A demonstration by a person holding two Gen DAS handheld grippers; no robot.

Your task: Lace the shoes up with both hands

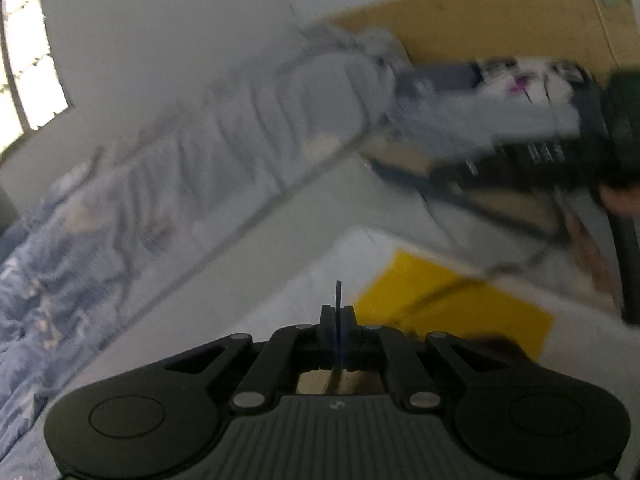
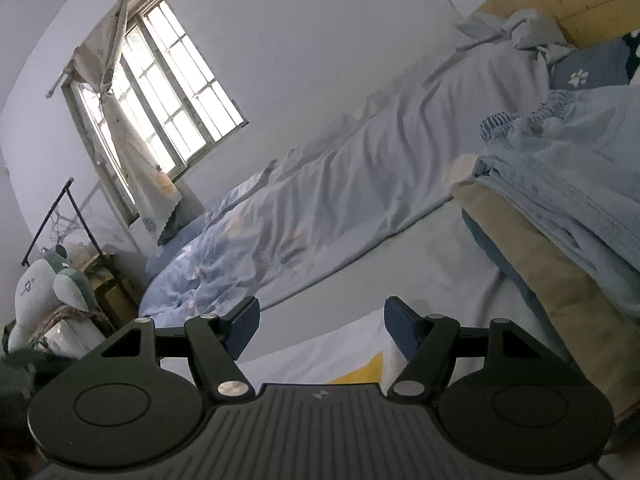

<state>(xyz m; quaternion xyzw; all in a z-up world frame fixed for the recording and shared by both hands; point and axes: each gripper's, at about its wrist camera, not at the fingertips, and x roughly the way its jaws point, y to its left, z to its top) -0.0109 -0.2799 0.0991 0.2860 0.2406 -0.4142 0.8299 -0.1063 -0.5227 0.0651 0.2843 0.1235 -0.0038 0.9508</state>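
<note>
Shoelace [image 1: 338, 300] pinched in closed left tongs [image 1: 338, 316]; right tongs [image 2: 320, 326] gape empty toward bedding [image 2: 320, 200].

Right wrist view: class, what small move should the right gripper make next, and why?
Probably tip the right gripper down toward the yellow patch: its jaws stand open and empty, aimed at the bedding, no shoe in view, while the left gripper is shut on a thin dark strand.

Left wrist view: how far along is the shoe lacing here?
Nothing looks done: no shoe shows clearly in either view. In hand: left gripper shut on a thin dark strip, possibly lace; right gripper open, empty, facing the bed. All lacing is left.
</note>
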